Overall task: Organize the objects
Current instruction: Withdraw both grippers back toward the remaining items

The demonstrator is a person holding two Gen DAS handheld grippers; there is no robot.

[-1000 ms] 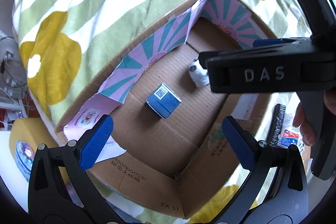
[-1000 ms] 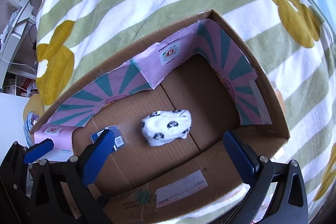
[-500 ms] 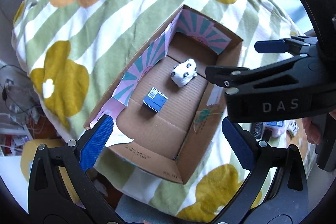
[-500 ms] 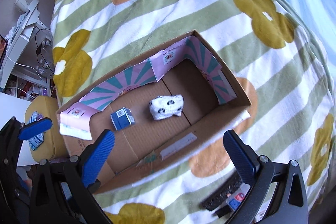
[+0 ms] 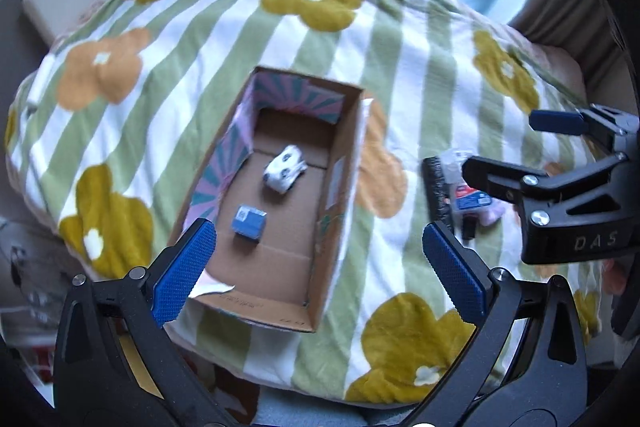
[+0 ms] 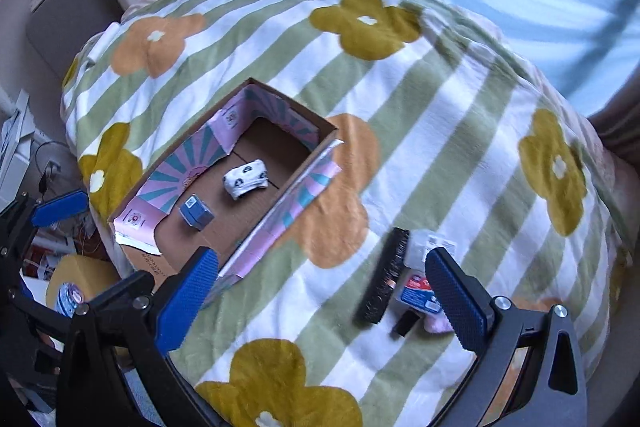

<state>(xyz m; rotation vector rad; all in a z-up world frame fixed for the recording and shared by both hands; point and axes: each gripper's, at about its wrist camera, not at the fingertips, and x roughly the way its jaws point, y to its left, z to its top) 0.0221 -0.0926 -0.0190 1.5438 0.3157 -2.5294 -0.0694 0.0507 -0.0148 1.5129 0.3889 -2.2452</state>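
Both grippers have pulled way up and back from the cardboard box [image 6: 224, 187] compared to a second ago, so now the whole bed is in view instead of just the box floor. Inside the box sit a rolled white sock with dark spots [image 6: 245, 179] and a small blue carton [image 6: 195, 213], apart from each other, carton nearer.

What's left to sort, I reckon, is the little pile on the striped flower blanket [image 6: 440, 107] to the right of the box: a long black brush-looking thing [image 6: 382, 277], a white and blue packet [image 6: 418, 289] touching it, a small black bit just near of them, and something pink underneath that I can't make out.

The right gripper [image 6: 320, 297] hangs above that pile, jaws spread wide and holding nothing. The left gripper [image 5: 318, 269] is over the near end of the box, equally wide and empty.

If it were me: go for the brush first since it lies on the outside, line the jaws across its narrow width, and press down a bit because the blanket is squishy. Watch you don't snag fleece or drag the packet along.
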